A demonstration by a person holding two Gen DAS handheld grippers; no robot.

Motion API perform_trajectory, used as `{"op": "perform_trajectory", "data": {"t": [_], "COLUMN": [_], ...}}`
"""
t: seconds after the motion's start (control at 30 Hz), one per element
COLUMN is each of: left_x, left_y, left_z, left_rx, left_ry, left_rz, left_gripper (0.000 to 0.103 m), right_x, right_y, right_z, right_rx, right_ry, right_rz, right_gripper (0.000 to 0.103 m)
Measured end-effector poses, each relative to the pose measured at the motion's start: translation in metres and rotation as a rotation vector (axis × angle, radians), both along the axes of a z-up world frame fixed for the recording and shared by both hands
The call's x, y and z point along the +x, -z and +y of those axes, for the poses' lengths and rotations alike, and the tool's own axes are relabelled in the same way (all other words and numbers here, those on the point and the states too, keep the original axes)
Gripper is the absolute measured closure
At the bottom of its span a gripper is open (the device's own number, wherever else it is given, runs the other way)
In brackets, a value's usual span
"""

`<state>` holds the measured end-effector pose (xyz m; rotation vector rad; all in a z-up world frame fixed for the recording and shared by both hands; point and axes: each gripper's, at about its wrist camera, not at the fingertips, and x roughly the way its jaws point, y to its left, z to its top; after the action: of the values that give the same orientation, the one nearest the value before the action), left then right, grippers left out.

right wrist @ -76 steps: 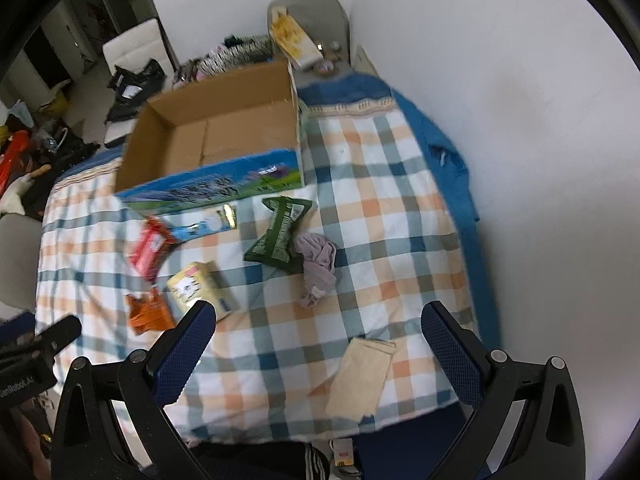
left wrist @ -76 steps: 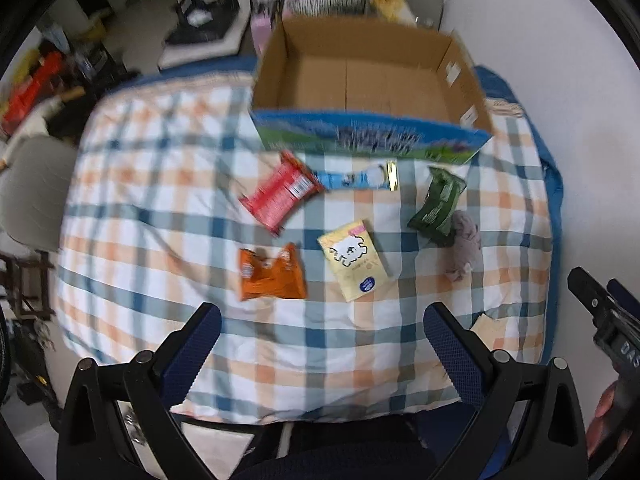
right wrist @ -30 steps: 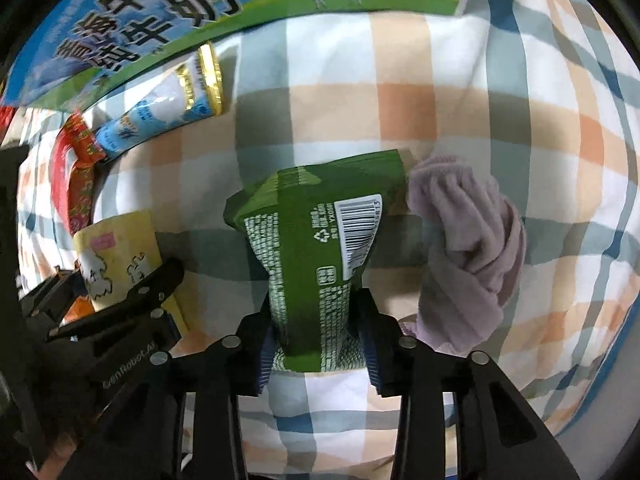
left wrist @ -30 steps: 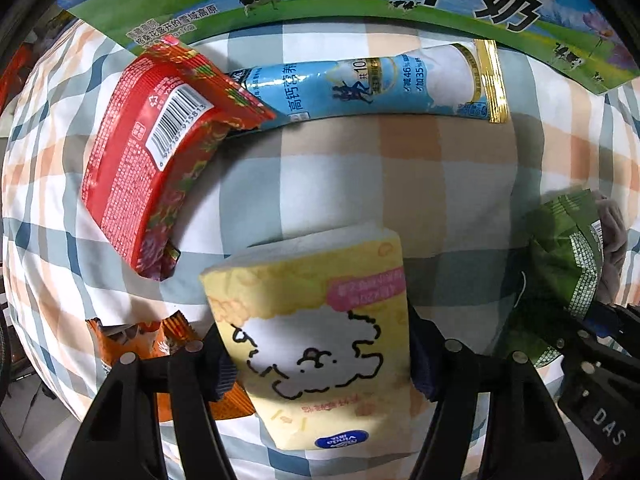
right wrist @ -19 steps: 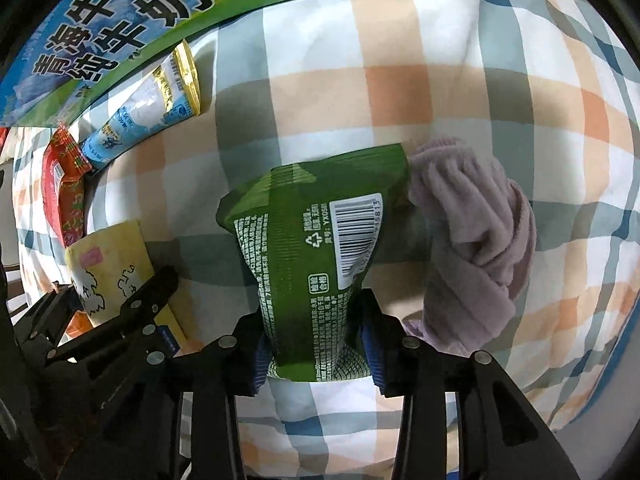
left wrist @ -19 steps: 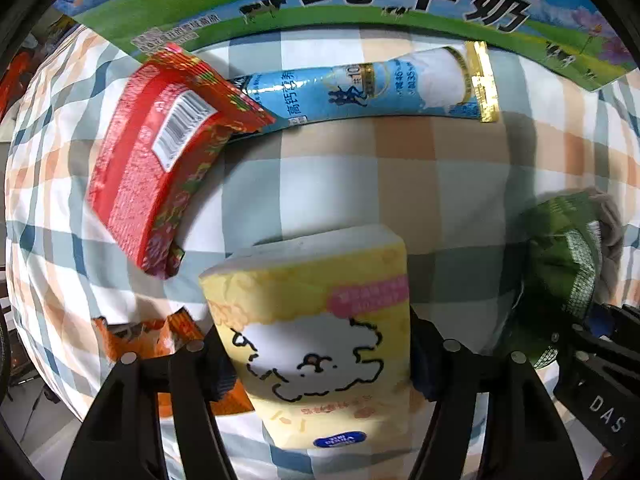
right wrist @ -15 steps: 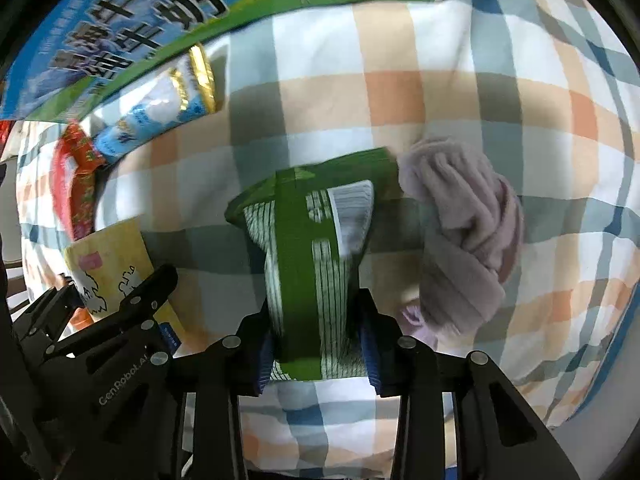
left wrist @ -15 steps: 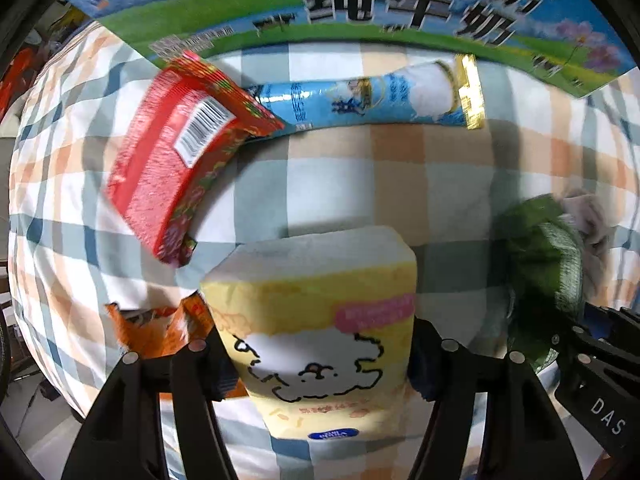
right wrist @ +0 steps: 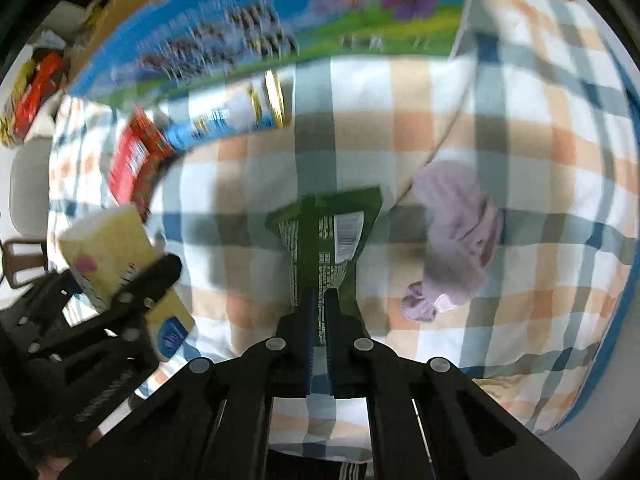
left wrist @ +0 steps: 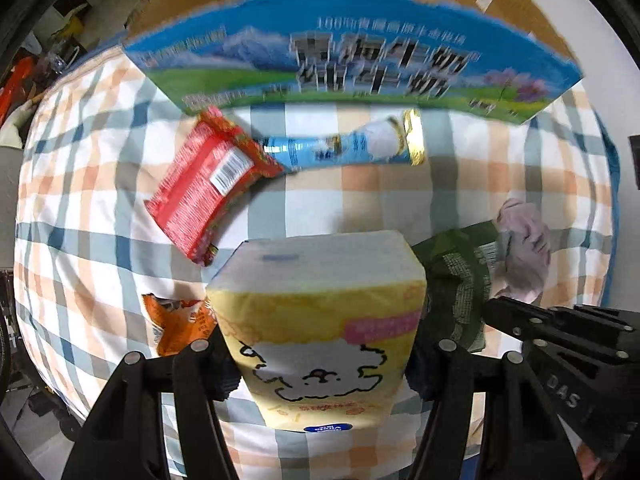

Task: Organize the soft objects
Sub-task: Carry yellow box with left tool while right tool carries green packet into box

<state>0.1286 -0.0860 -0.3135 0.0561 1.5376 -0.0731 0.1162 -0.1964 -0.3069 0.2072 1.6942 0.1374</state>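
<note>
My left gripper [left wrist: 320, 354] is shut on a yellow tissue pack [left wrist: 320, 320] with a cartoon dog and holds it above the checked cloth; the pack also shows in the right wrist view [right wrist: 108, 248]. My right gripper [right wrist: 319, 300] is shut on the lower end of a green snack packet [right wrist: 324, 240], lifted off the cloth; the packet also shows in the left wrist view [left wrist: 460, 276]. The open cardboard box [left wrist: 352, 60] with a blue and green printed side stands behind.
On the checked cloth [left wrist: 100, 200] lie a red snack packet [left wrist: 204, 188], a blue tube-shaped packet [left wrist: 348, 146], an orange packet [left wrist: 176, 320] and a crumpled mauve sock [right wrist: 460, 240]. Clutter lies beyond the table at the left.
Both grippers have risen with their packs, so the cloth looks farther away and the box's open top comes into view. The right jaws have squeezed much closer on the green packet.
</note>
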Motion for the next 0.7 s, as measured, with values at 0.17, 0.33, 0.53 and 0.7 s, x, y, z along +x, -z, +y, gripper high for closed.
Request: {"op": "perform_trajectory", "data": {"t": [0.17,0.33,0.53,0.7], "left_x": [-0.006,-0.013,-0.022,-0.008], "left_y": [0.022,0.029,0.031,0.024], "left_z": [0.009,0.017,0.021,0.037], "left_rx": [0.004,0.012,0.049,0.054], "left_ry": [-0.027,-0.054,-0.042,-0.045], "left_rz": [0.068,0.096,0.082,0.064], "left_gripper": [0.042,0.042,0.042,0.042], "right_x": [0.001,-0.007,-0.009,-0.022], "right_y": [0.032,0.034,0.049,0.038], "right_z": [0.003,-0.004,0.018,0.019], "right_rx": [-0.012,0.086,-0.035,-0.059], "right_ry": [0.042,0.135,0.047,0.041], "right_rz": [0.018,0.030,-0.003,-0.048], "right_gripper": [0.066,0.049,0.060,0.074]}}
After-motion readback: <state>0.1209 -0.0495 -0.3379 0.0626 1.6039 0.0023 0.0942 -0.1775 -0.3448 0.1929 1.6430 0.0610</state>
